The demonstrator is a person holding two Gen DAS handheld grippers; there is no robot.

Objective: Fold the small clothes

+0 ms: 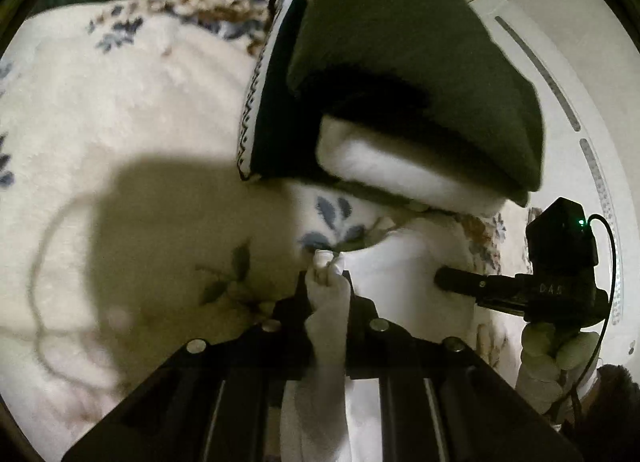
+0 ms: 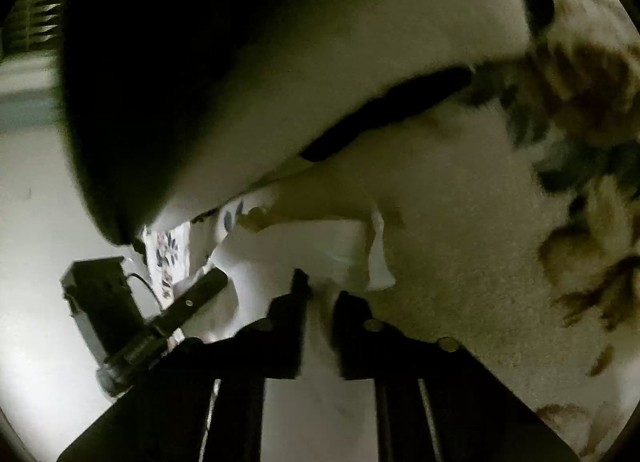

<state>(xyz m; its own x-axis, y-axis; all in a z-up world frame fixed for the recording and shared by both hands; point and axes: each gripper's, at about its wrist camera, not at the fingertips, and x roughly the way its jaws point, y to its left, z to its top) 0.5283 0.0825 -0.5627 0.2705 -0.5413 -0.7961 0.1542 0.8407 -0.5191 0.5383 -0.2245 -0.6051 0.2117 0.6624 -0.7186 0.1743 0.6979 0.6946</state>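
Note:
A small white garment (image 1: 396, 274) lies on a cream floral blanket (image 1: 120, 109). My left gripper (image 1: 326, 278) is shut on a bunched edge of the white garment. The right gripper shows in the left wrist view (image 1: 452, 282) at the garment's right side. In the right wrist view my right gripper (image 2: 320, 294) is shut on the white garment (image 2: 312, 250), cloth running between its fingers. The left gripper body (image 2: 120, 314) shows at the left there.
A stack of folded clothes, dark green (image 1: 400, 41) over white (image 1: 400, 169), sits just beyond the garment, with a dark patterned-edge piece (image 1: 264, 101) at its left. A white panel (image 1: 568, 73) stands at the right. The stack (image 2: 240, 61) looms close in the right wrist view.

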